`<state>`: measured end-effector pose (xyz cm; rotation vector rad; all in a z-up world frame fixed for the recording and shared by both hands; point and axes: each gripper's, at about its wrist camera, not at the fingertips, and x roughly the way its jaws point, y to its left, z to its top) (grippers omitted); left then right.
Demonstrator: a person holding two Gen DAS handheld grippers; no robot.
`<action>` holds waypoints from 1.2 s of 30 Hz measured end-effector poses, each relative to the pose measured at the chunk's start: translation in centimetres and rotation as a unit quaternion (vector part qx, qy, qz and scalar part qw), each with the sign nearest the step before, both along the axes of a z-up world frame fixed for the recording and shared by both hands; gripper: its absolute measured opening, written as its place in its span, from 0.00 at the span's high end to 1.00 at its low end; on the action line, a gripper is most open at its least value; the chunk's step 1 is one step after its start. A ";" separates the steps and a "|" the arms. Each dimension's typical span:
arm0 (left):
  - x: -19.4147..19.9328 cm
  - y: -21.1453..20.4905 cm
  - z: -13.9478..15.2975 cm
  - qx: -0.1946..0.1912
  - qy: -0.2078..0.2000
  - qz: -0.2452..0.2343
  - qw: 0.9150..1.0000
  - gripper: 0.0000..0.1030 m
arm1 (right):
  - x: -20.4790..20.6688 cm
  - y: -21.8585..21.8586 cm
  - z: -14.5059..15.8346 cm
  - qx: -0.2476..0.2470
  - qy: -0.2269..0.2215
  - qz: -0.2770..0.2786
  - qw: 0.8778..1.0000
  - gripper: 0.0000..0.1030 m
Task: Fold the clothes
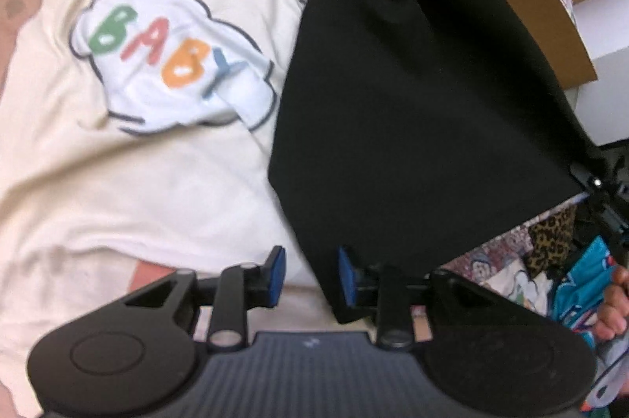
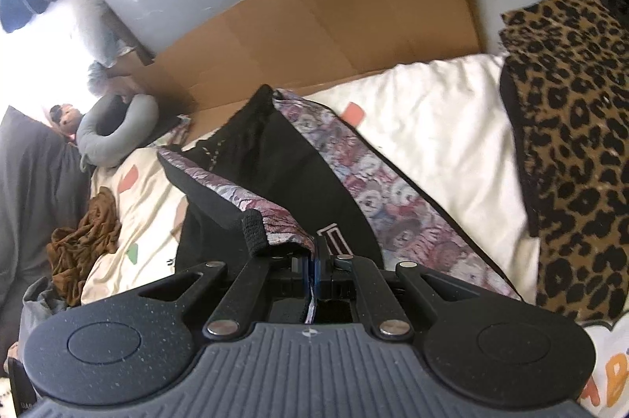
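Observation:
A black garment (image 1: 412, 83) with a pinkish bear-print lining (image 2: 377, 197) hangs lifted over the cream "BABY" bedsheet (image 1: 157, 182). In the left wrist view my left gripper (image 1: 310, 274) is open. Its blue pads (image 1: 277, 270) stand apart, and the garment's lower corner drops just behind the right one. In the right wrist view my right gripper (image 2: 314, 276) is shut on the garment's printed edge, with the cloth (image 2: 275, 174) stretching away from it over the bed.
A leopard-print cloth (image 2: 570, 142) lies on the bed at the right. A cardboard box (image 2: 334, 24) lines the far side of the bed. A crumpled brown garment (image 2: 82, 237) and a grey neck pillow (image 2: 118, 131) lie at the left. A person's hand (image 1: 613, 308) shows at the right edge.

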<state>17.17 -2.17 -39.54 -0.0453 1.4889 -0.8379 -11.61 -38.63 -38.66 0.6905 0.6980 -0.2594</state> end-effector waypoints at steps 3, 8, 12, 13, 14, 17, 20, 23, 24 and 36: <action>0.0 0.0 -0.7 -0.014 0.021 0.005 1.000 0.69 | -0.7 -0.5 -0.6 0.008 0.008 -0.012 1.000 0.99; 0.1 0.0 -2.2 -0.035 0.055 0.020 0.998 0.69 | -1.9 -1.1 -2.0 0.023 0.025 -0.028 0.999 0.99; 0.7 0.6 -2.7 -0.041 0.079 0.053 0.995 0.95 | -2.7 -1.6 -3.3 0.033 0.040 -0.042 0.998 0.99; 0.8 0.7 -2.5 -0.040 0.078 0.056 0.995 0.98 | -2.8 -1.8 -3.6 0.035 0.043 -0.045 0.997 0.99; 1.0 0.8 -2.2 -0.041 0.076 0.058 0.995 0.99 | -2.9 -1.9 -4.0 0.037 0.046 -0.048 0.997 0.99; 1.5 0.7 -1.0 -0.049 0.069 0.048 0.995 0.99 | -3.3 -2.2 -4.6 0.045 0.049 -0.056 0.996 0.99; 2.1 0.5 0.2 -0.061 0.070 0.040 0.995 0.99 | -3.7 -2.4 -4.5 0.045 0.045 -0.059 0.996 0.99; 2.6 0.2 1.1 -0.075 0.076 0.036 0.994 0.99 | -4.1 -2.9 -4.3 0.046 0.043 -0.066 0.996 0.99; 2.8 0.0 1.3 -0.079 0.078 0.035 0.993 0.99 | -4.2 -3.1 -4.2 0.047 0.043 -0.068 0.996 0.99; -0.4 -3.0 -1.2 -0.054 0.088 -0.007 0.995 0.99 | -6.0 -5.1 -7.4 0.075 0.071 -0.113 0.988 0.99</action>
